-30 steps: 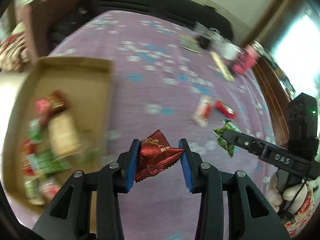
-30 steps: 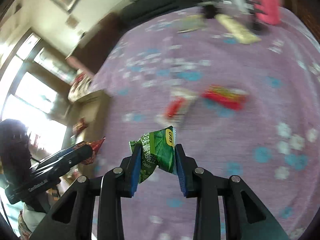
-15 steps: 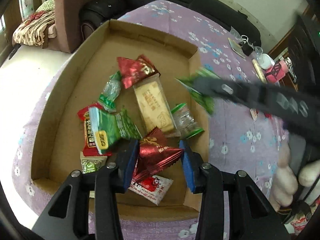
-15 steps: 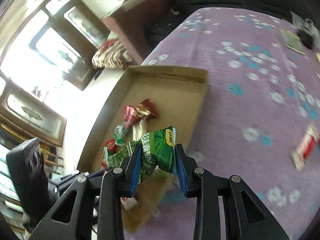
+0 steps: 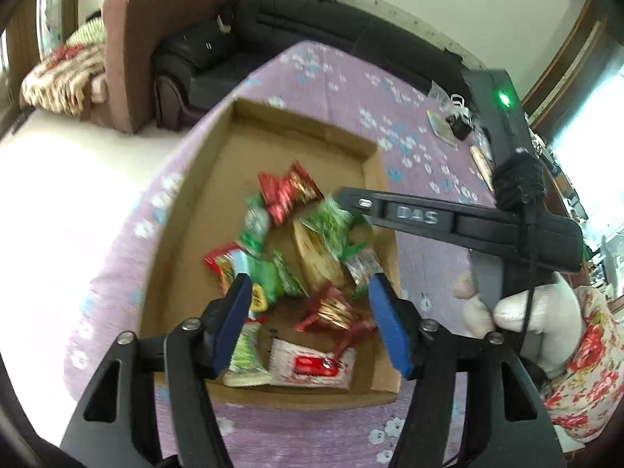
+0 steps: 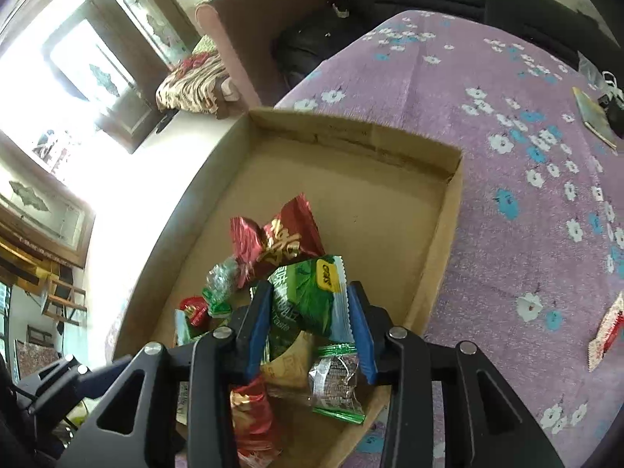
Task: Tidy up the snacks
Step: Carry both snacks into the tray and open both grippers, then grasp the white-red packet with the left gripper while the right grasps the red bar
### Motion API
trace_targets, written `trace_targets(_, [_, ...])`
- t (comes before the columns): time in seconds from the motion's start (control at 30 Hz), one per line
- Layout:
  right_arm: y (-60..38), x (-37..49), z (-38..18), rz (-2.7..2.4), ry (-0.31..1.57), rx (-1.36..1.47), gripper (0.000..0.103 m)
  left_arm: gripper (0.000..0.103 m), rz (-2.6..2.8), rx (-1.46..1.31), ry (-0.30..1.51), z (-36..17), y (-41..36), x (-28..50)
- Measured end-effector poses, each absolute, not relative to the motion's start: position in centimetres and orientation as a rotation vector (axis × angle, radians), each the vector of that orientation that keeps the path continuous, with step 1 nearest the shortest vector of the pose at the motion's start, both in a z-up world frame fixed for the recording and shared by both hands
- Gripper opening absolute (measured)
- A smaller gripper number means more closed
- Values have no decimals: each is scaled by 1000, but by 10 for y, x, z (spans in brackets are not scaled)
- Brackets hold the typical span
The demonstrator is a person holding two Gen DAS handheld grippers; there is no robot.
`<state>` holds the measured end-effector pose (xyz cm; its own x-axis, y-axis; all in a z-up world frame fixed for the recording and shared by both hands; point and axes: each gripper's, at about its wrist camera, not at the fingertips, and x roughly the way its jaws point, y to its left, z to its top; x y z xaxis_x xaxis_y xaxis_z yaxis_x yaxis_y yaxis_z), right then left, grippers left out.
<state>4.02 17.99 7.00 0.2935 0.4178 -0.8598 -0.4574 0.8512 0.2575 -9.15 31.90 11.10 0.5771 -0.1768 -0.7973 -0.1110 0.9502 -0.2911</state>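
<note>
A shallow cardboard box [image 5: 300, 132] [image 6: 351, 132] lies on the purple flowered tablecloth and holds several snack packets. My left gripper [image 5: 310, 323] is open above the box's near end; the small red packet [image 5: 331, 312] lies below it among the others. My right gripper [image 6: 310, 318] is over the box with a green snack packet [image 6: 308, 296] between its fingers; the jaws look slightly parted. In the left wrist view the right gripper [image 5: 343, 206] reaches in from the right with the green packet [image 5: 327, 222] blurred at its tip.
A red and white packet [image 6: 604, 331] lies on the cloth right of the box. A flat packet [image 6: 592, 117] and small dark items [image 5: 456, 124] sit at the far table edge. A black sofa [image 5: 312, 31] and a brown armchair [image 5: 128, 50] stand beyond.
My left gripper has opened and the red packet has dropped into the box. My right gripper has moved further over the box with the green packet.
</note>
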Motion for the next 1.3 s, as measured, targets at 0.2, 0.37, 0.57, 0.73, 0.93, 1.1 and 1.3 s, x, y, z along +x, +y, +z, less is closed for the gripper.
trace_targets(0.2, [158, 29, 105, 526, 1051, 33, 39, 68, -32, -329, 870, 130, 331, -106])
trace_targets(0.37, [145, 15, 112, 471, 1019, 89, 40, 68, -13, -329, 873, 135, 330, -105])
trace_targets(0.57, [126, 7, 100, 464, 1062, 106, 40, 69, 31, -236, 874, 151, 302, -105])
trace_targets(0.73, [100, -4, 98, 494, 1060, 118, 40, 81, 99, -227, 884, 162, 276, -106])
trace_targets(0.93, [69, -8, 110, 535, 1032, 149, 40, 81, 223, -185, 682, 203, 258, -136])
trace_targets(1.1, [55, -10, 124, 594, 979, 136, 40, 81, 262, -118, 631, 227, 237, -147])
trace_targets(1.3, [39, -7, 121, 612, 971, 141, 40, 95, 471, 81, 538, 258, 202, -160])
